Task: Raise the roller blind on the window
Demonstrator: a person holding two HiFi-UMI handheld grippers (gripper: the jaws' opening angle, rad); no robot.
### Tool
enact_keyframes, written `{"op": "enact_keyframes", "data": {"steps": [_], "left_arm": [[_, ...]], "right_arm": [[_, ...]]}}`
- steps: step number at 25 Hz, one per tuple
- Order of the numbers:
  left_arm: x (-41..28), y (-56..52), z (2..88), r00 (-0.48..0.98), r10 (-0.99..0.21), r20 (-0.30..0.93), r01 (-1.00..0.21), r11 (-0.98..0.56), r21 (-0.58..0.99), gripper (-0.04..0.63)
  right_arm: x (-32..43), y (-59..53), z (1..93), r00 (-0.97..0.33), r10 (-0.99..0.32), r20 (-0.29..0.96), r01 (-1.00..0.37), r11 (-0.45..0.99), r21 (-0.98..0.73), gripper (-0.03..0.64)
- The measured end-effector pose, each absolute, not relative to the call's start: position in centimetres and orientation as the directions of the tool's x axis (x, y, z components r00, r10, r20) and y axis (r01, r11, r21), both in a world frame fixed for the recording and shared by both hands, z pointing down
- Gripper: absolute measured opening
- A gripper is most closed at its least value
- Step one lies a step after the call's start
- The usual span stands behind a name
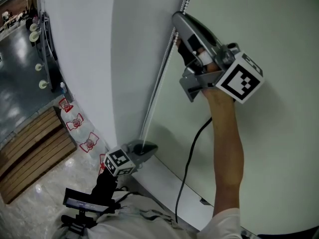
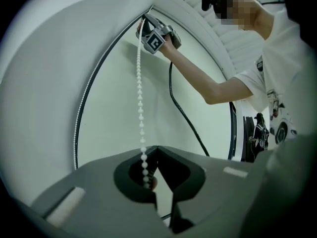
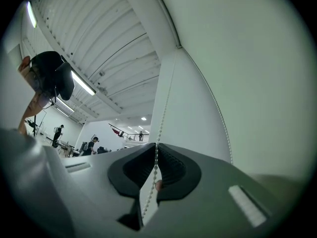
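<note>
The right hand-held gripper (image 1: 175, 18) is raised high beside the roller blind (image 1: 279, 148), jaws clamped on the bead chain (image 1: 157, 83). The left hand-held gripper (image 1: 149, 147) grips the same chain low down, near the sill. Between the two, the chain runs straight along the blind's left edge.

White chain (image 2: 140, 113), b/w cube (image 1: 239, 77) (blind (image 1: 279, 148) greenish, prob.)

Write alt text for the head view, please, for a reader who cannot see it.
Seen from above, a person's grey right gripper, raised high, clamps the white bead chain beside a pale green roller blind. The grey left gripper holds the same chain lower down, near the white sill.
</note>
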State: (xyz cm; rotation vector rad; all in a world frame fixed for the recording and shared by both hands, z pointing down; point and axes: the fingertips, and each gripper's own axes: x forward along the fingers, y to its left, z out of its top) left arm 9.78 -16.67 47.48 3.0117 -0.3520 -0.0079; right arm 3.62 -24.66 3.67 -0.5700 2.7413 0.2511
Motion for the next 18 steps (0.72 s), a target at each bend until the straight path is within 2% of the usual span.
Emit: {"op": "enact_keyframes", "data": {"steps": [13, 18], "left_arm": [[9.8, -17.2, 46.7, 0.974, -0.228, 0.017, -0.228, -0.966, 0.125, -0.002], [10.0, -16.5, 47.3, 0.974, -0.224, 0.018, -0.225, -0.967, 0.120, -0.002]], "right_arm": [[3.7, -23.9, 3.7, -0.870, -0.349, -0.348, -0.408, 0.906, 0.111, 0.013], [3.6, -22.8, 7.8, -0.877, -0.355, -0.325, -0.403, 0.910, 0.094, 0.012]]}}
